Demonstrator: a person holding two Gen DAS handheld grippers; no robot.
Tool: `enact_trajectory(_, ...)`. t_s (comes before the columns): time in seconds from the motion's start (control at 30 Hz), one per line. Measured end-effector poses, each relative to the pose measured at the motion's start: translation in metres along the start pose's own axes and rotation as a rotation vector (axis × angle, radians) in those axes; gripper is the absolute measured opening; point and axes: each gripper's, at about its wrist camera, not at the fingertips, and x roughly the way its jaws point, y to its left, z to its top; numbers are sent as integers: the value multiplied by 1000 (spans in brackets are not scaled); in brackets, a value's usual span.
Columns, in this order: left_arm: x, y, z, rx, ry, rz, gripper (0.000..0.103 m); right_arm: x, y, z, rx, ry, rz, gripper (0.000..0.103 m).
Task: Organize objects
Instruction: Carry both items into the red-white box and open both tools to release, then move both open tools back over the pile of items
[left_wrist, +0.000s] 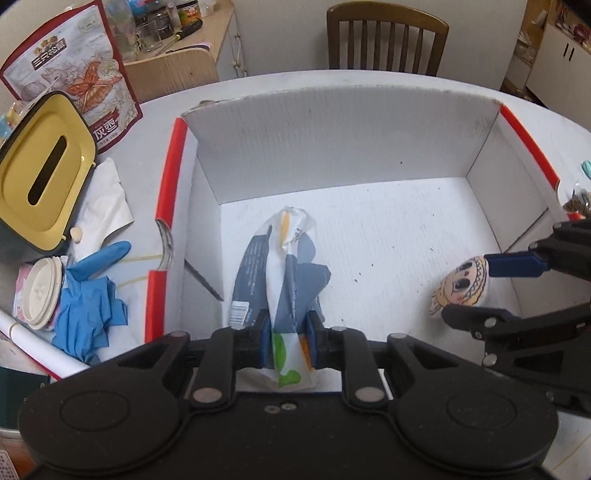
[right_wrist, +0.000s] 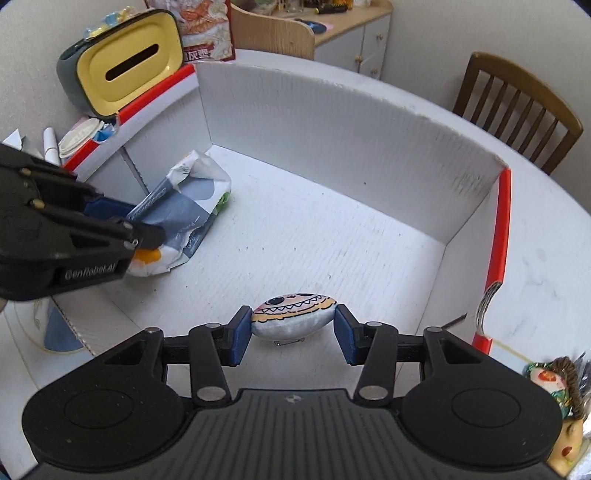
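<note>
Far left on the bench (left_wrist: 155, 107): a yellow-lidded tissue box (left_wrist: 44, 173) stands in front of a printed snack bag (left_wrist: 74, 77). Nearer you lie a crumpled blue glove (left_wrist: 92, 299) and a white cup lid (left_wrist: 38, 291).

Next, the white cardboard box (left_wrist: 332, 125) with red edges, open at the top. Your left claw (left_wrist: 288, 341) reaches in over its near-left wall, pads clamped tight on a crumpled plastic bag (left_wrist: 284, 266) printed in white, grey-blue, green and orange. The bag's far end rests on the box floor, near the left wall.

Right of that, your right claw (right_wrist: 293, 334) sits low over the near-right part of the box floor. Its pads stand apart, either side of a small round badge (right_wrist: 293, 314) with a cartoon face. The left pad touches the badge's edge; the right pad stands just beside it. The badge looks to rest on the floor.

Far right, outside the box, a small doll (right_wrist: 554, 384) lies on the bench.
</note>
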Motion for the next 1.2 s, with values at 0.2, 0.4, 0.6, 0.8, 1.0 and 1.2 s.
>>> enact_trajectory(0.2, 3, 1, 1, 0, 24, -27, 24, -2, 1, -1, -7, 4, -8, 49)
enact_trajectory(0.4, -3, -1, -1, -4, 15, -44, 35, -13, -1, -2, 9, -19, -10, 56)
enact_trajectory(0.6, -17, -6, -5, 1, -22, -67, 54, -36, 0, -7, 17, -63, -16, 64)
enact_trajectory(0.8, -38, -8, -10, 0, -73, -67, 64, -66, -3, -17, 44, -112, -9, 64)
enact_trajectory(1.0, -63, -13, -15, 2, -129, -82, 66, -103, -8, -28, 88, -187, -1, 64)
enact_trajectory(1.2, -91, -22, -20, 6, -192, -103, 72, -137, -11, -42, 130, -255, 8, 68)
